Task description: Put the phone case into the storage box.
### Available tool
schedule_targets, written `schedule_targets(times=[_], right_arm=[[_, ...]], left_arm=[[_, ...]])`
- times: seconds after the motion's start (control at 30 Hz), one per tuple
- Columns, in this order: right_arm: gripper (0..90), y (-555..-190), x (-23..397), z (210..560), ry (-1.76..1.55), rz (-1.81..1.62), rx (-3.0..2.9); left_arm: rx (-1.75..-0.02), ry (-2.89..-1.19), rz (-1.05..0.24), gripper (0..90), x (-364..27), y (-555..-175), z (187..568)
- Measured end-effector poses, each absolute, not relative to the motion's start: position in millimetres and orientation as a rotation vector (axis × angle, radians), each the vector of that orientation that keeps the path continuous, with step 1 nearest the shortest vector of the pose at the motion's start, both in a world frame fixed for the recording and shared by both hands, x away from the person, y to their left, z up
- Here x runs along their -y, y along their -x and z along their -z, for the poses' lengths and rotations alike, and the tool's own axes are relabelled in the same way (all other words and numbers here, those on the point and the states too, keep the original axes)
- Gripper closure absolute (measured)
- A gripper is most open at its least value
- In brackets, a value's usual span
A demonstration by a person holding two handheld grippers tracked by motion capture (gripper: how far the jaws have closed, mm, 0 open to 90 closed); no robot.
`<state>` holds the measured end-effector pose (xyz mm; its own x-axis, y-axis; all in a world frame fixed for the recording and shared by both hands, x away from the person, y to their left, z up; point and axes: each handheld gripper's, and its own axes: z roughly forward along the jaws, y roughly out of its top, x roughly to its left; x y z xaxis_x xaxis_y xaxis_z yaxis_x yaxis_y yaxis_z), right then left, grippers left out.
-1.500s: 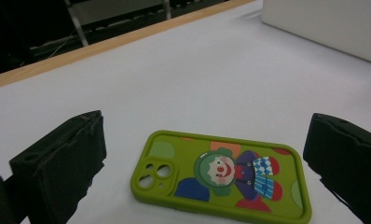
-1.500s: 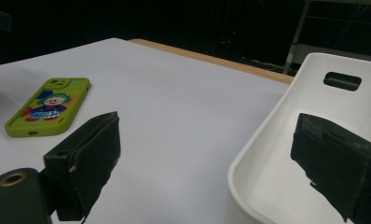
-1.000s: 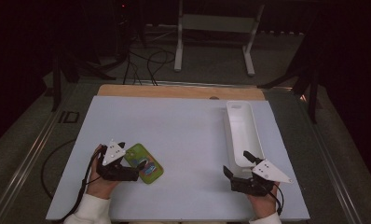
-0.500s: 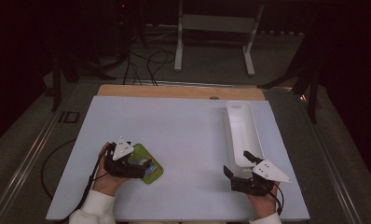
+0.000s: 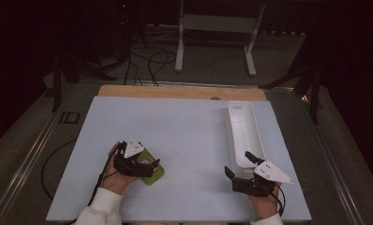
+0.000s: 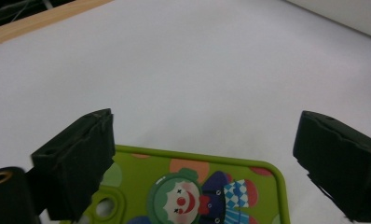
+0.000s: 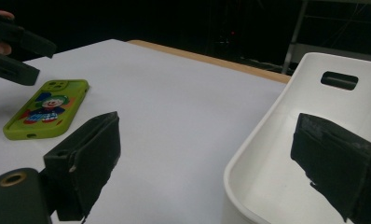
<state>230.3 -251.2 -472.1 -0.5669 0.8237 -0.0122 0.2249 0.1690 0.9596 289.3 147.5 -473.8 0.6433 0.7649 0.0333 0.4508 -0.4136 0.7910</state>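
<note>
Your left claw (image 5: 152,164) sits over the phone case (image 5: 152,172), jaws wide and just been closing, case btwn them but not yet pinched, set for a grab. Right claw (image 5: 239,165) gapes w/ nothing in it, right of the case, by the white bin (image 5: 243,133) on the counter (image 5: 184,126).

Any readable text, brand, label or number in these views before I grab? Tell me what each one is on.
None can be read.
Green phone case: a clown picture; one tiny mark above the clown's head, too small to read.
White tray: no writing visible.
White table top: no writing visible.
Left gripper and right gripper: no labels visible.
</note>
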Motion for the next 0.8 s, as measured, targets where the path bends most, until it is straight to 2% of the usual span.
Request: schedule_targets(times=[0.1,0.13,0.3,0.33,0.37,0.5,0.53,0.57,0.8], right_arm=[[8.2,-230.2,251.1,472.0,-0.986,-1.416,-1.899],[8.2,-230.2,251.0,471.9,-0.986,-1.416,-1.899],[8.2,-230.3,251.0,471.9,-0.987,-1.415,-1.899],[8.2,-230.3,250.9,471.9,-0.986,-1.416,-1.899],[8.2,-230.3,250.7,471.9,-0.987,-1.416,-1.898],[8.2,-230.4,250.6,472.0,-0.985,-1.415,-1.899],[8.2,-230.3,250.6,472.0,-0.987,-1.416,-1.899],[8.2,-230.4,250.5,472.1,-0.987,-1.416,-1.899],[8.2,-230.5,250.4,471.9,-0.985,-1.417,-1.897]], left_arm=[[-0.939,-2.074,-0.508,15.8,-144.8,-289.2,475.2],[-0.933,-2.083,-0.501,15.8,-142.9,-289.9,476.3],[-0.927,-2.099,-0.479,40.4,-139.7,-291.8,479.2],[-0.934,-2.103,-0.461,40.4,-138.6,-293.0,480.6],[-0.945,-2.102,-0.454,50.1,-138.1,-293.9,481.3],[-0.998,-2.098,-0.468,65.1,-137.5,-296.4,482.6],[-1.006,-2.092,-0.472,65.1,-137.1,-297.2,483.0],[-1.006,-2.090,-0.462,71.1,-137.0,-297.6,483.0],[-0.982,-2.118,-0.458,87.8,-132.3,-298.2,485.1]])
